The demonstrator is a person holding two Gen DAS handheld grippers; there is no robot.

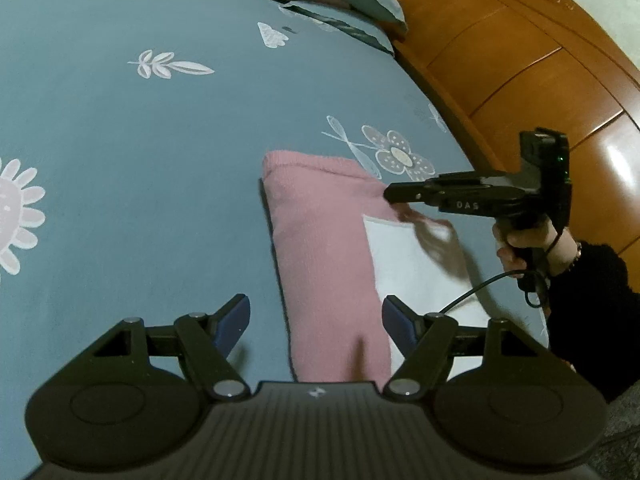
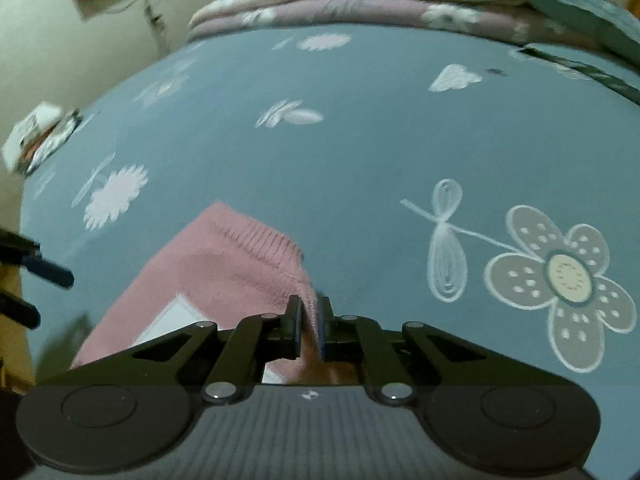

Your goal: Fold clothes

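Observation:
A pink knitted garment (image 1: 320, 256) with a white panel (image 1: 404, 252) lies on the blue flowered bedsheet (image 1: 140, 184), partly folded into a long strip. My left gripper (image 1: 316, 320) hovers open over its near end, the blue pads standing either side of the pink strip without touching it. My right gripper (image 2: 309, 316) is shut on the garment's right edge (image 2: 308, 300), near the ribbed hem (image 2: 260, 240). In the left wrist view the right gripper (image 1: 390, 194) reaches in from the right, held by a hand in a black sleeve (image 1: 592, 304).
Folded quilts and pillows (image 2: 360, 4) lie along the far end of the bed. A wooden floor (image 1: 540, 80) runs beside the bed on the right. A small pile of packets (image 2: 40, 136) sits at the far left edge of the bed.

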